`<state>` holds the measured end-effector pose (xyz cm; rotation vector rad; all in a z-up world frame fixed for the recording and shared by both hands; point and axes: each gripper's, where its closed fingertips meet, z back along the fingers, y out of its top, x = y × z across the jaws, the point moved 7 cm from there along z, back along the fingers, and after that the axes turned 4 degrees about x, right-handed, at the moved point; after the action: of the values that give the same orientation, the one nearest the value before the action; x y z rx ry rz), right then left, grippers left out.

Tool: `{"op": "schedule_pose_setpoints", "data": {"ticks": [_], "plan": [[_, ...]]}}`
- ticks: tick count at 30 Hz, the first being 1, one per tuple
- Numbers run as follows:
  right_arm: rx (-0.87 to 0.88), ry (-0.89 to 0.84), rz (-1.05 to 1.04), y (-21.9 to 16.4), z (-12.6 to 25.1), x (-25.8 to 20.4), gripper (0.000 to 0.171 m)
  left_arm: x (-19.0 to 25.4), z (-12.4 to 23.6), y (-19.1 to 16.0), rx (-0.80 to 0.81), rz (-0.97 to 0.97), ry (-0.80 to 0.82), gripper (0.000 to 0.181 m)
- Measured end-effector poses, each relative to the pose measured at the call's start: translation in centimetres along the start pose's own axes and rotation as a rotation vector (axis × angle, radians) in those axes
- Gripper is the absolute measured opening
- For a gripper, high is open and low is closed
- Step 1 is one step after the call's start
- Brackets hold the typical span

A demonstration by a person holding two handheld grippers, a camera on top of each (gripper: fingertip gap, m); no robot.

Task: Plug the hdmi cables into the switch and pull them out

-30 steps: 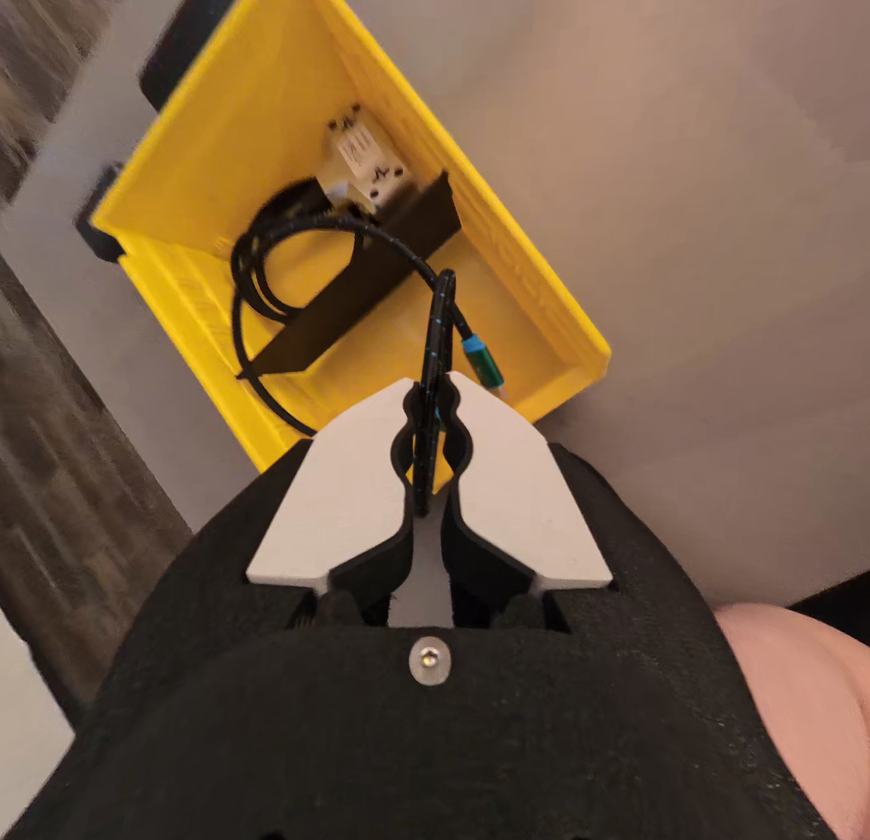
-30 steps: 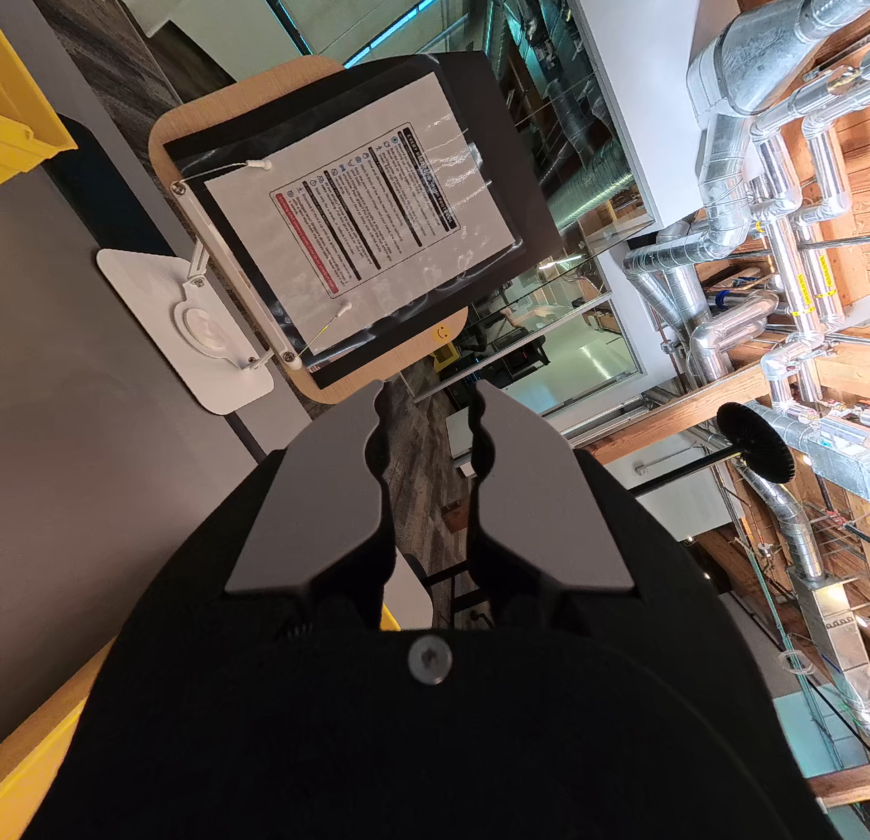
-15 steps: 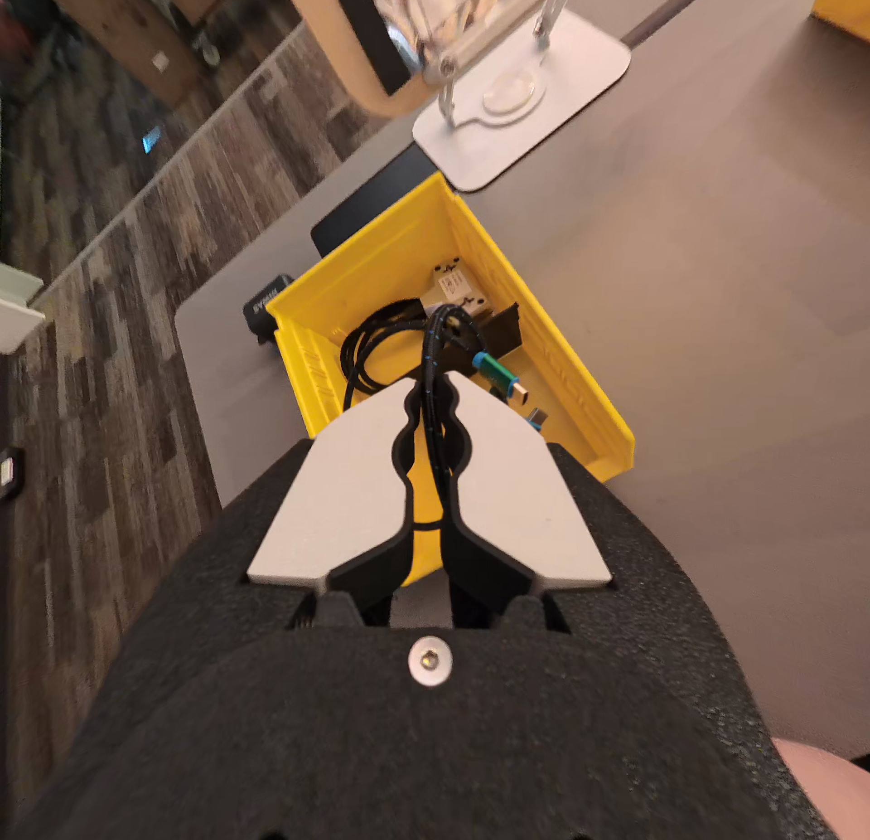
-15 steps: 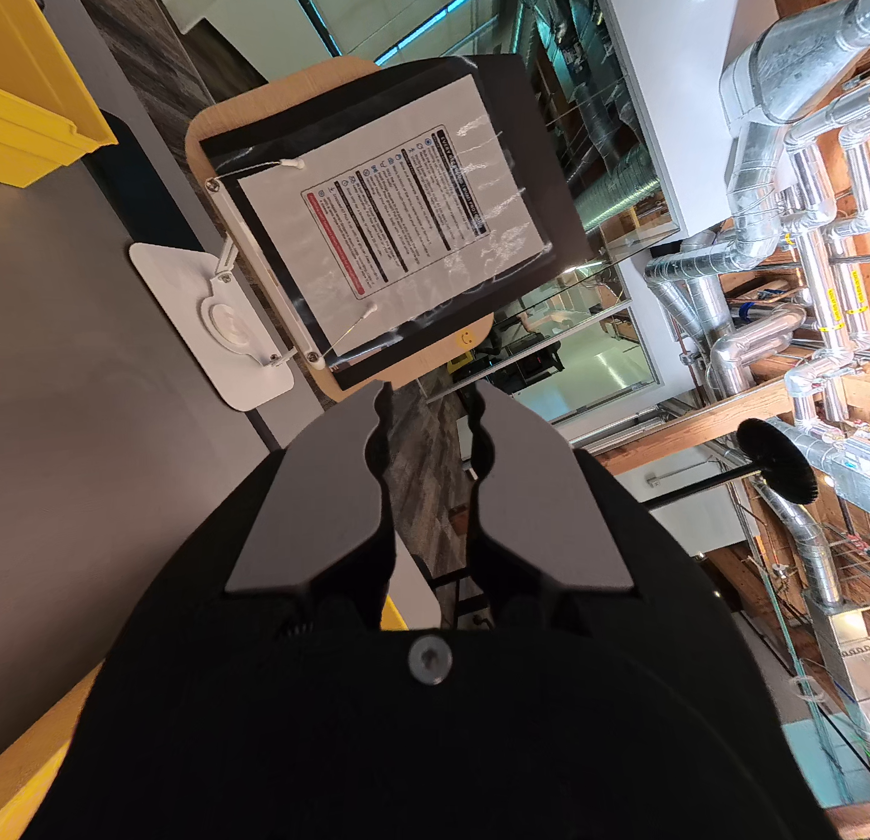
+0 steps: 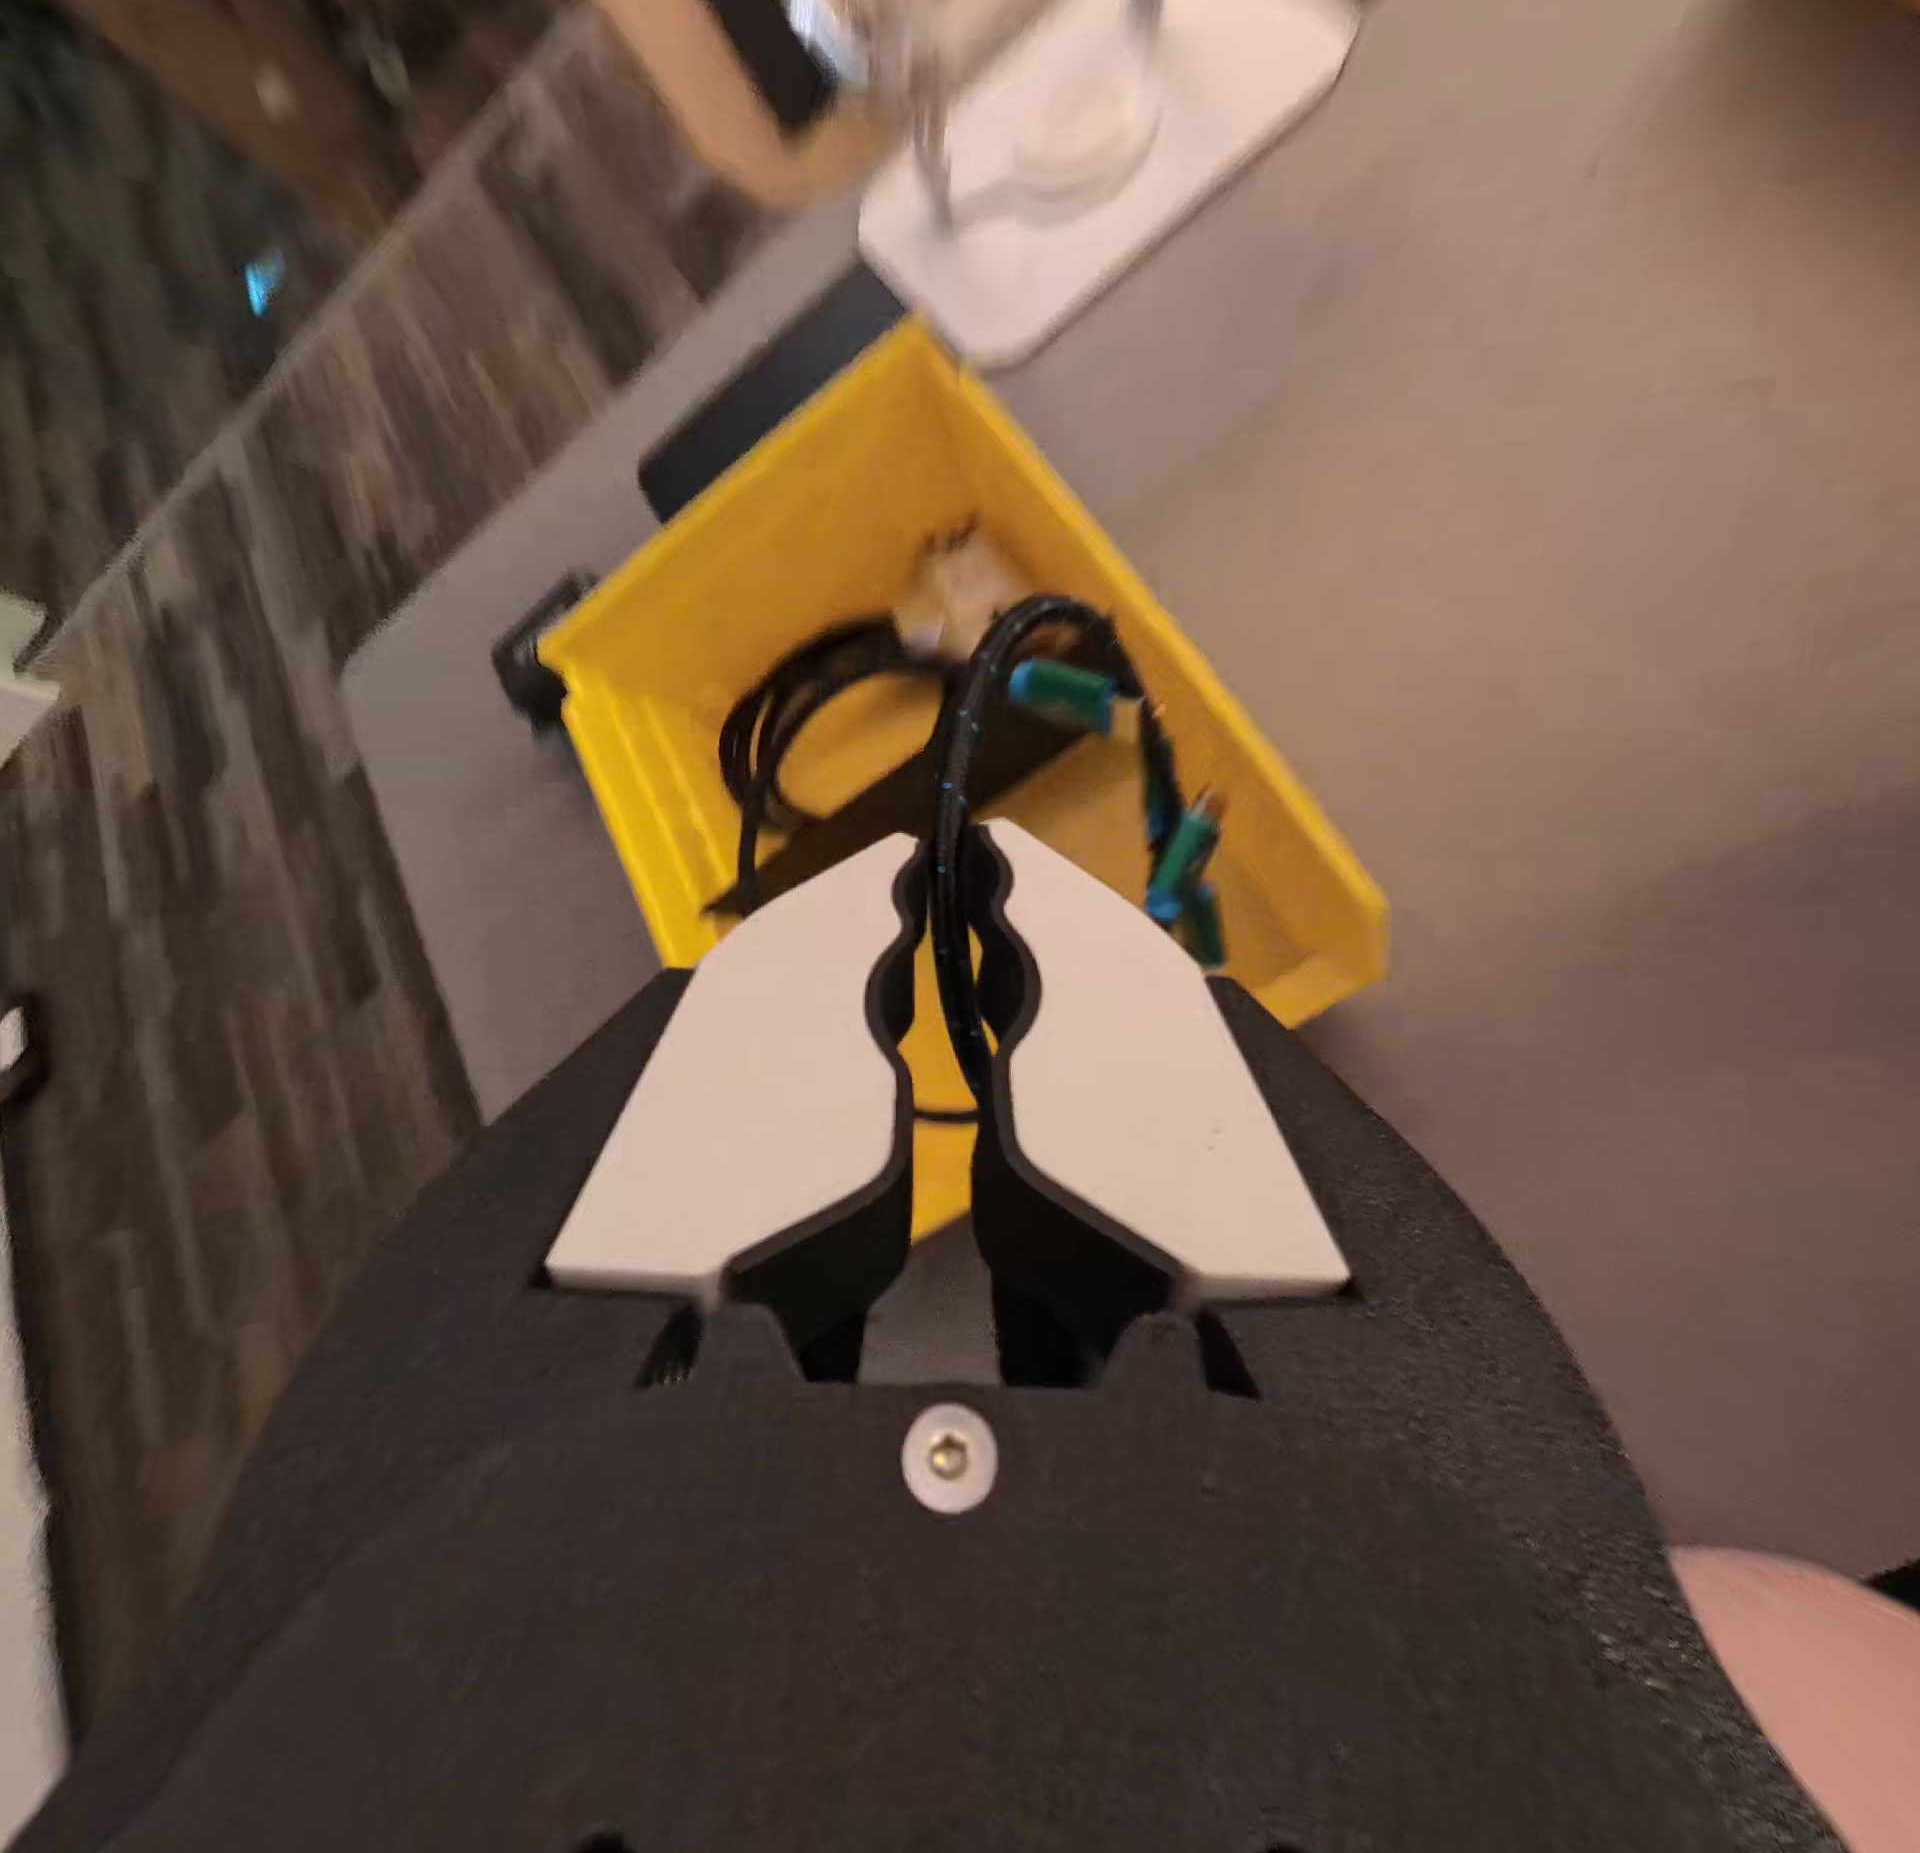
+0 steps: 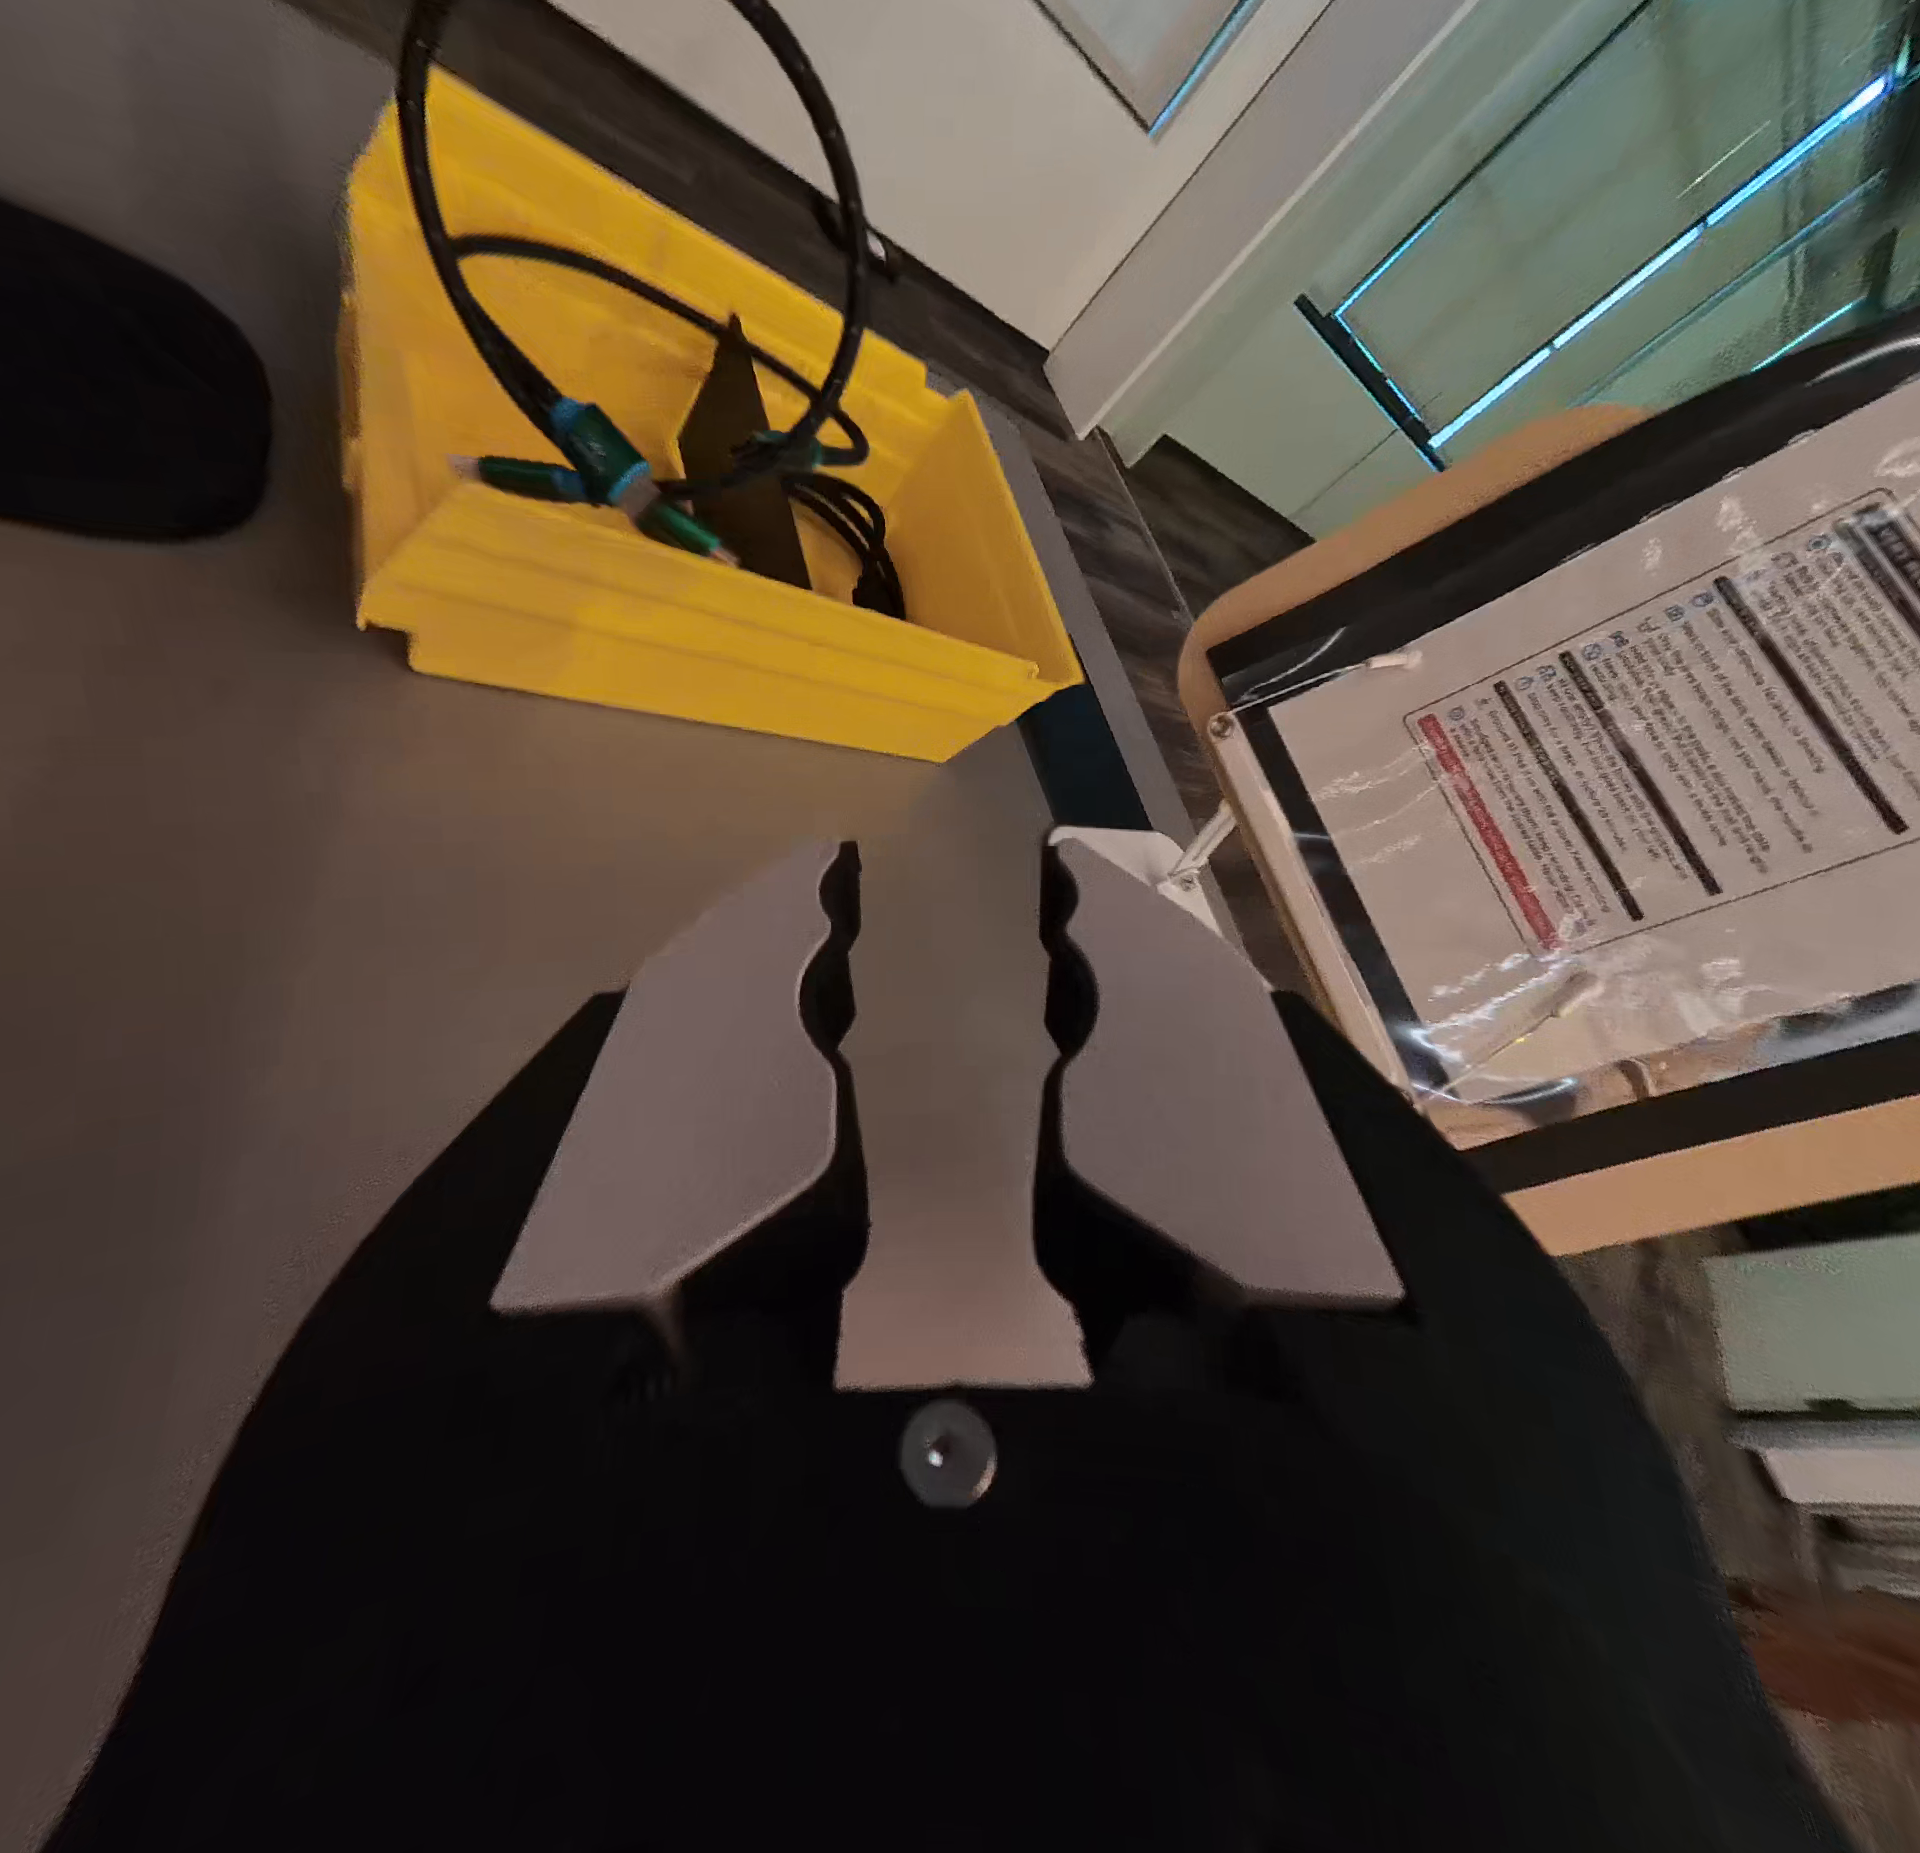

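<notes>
Bin: on the table, near its far edge, ahead and left of the right gripper.
Divider: upright in the bin, splitting it into 2 compartments.
Cable: loop pinched in the left gripper above the bin, both runs dropping back into it.
Plugs: in the bin's nearer compartment, beside the divider.
Coiled cable: in the compartment behind the divider.
Sign stand: right of the bin, its base on the table beyond it.
</notes>
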<state>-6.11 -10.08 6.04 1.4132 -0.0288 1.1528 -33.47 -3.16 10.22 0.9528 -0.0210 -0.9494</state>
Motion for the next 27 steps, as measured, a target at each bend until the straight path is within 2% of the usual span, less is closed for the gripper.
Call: {"op": "schedule_pose_setpoints", "data": {"ticks": [2, 4, 7, 10, 12, 14, 17, 20, 27], "plan": [[-0.037, -0.008, 0.056, -0.4, -0.6, -0.6, 0.035, -0.3, -1.9, -1.9, -0.172, -0.019, 0.016, 0.006], [-0.047, 0.006, 0.061, -0.6, -0.9, -0.9, 0.034, -0.5, -3.8, -3.0, -0.262, -0.013, -0.021, 0.000], [-0.047, 0.019, 0.047, -0.7, -1.0, -0.9, 0.034, -1.9, -6.0, -3.5, -0.290, 0.052, 0.021, 0.000], [-0.051, 0.020, 0.050, -0.8, -1.1, -0.8, 0.034, -2.4, -7.4, -4.4, -0.309, 0.096, -0.015, 0.000], [-0.053, 0.020, 0.047, -0.9, -1.1, -0.7, 0.034, -3.3, -7.9, -5.1, -0.331, 0.093, 0.049, 0.000], [-0.054, 0.025, 0.047, -1.0, -1.2, -0.7, 0.034, -4.5, -8.3, -5.7, -0.330, 0.095, 0.136, 0.010], [-0.057, 0.028, 0.059, -1.1, -1.3, -0.8, 0.034, -5.8, -9.8, -6.1, -0.267, 0.133, 0.180, 0.036], [-0.054, 0.026, 0.071, -1.1, -1.3, -0.8, 0.035, -6.8, -11.4, -6.4, -0.225, 0.141, 0.237, 0.040], [-0.061, 0.030, 0.082, -1.3, -1.4, -0.8, 0.035, -6.8, -14.0, -6.9, -0.190, -0.019, 0.350, 0.042]]}}
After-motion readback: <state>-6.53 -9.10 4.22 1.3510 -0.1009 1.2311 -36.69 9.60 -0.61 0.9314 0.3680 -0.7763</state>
